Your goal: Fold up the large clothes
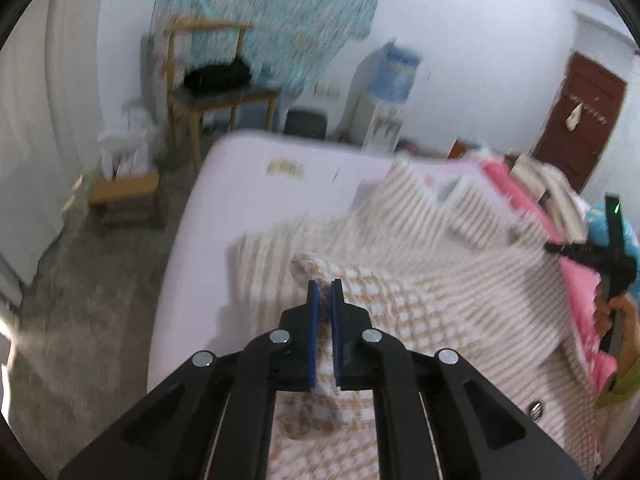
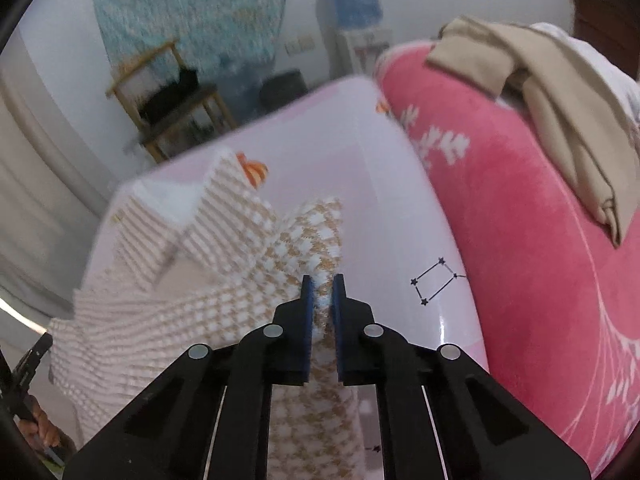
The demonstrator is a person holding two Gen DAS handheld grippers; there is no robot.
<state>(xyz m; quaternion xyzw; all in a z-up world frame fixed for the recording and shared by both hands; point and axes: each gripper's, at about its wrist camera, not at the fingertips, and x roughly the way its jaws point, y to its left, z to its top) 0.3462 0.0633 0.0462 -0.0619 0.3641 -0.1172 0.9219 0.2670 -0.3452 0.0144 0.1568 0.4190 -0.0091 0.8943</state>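
A large beige-and-white knitted garment (image 1: pixel 420 280) lies rumpled on the pale pink bed (image 1: pixel 248 200), part striped and part checked. My left gripper (image 1: pixel 325 286) is shut on a checked fold of it, with cloth pinched between the blue pads. In the right wrist view the same garment (image 2: pixel 160 300) spreads to the left over the bed (image 2: pixel 380 168). My right gripper (image 2: pixel 321 282) is shut on a checked edge of it near the bed's right side. In the left wrist view, the right-hand tool's body (image 1: pixel 612 264) shows at the far right, held by a hand (image 1: pixel 624 320).
A pink blanket (image 2: pixel 520 220) with beige clothes (image 2: pixel 560 100) on top lies along the bed's right side. Beyond the bed stand a wooden chair with a black bag (image 1: pixel 216 76), a low stool (image 1: pixel 124 200), a water dispenser (image 1: pixel 388 92) and a brown door (image 1: pixel 580 120).
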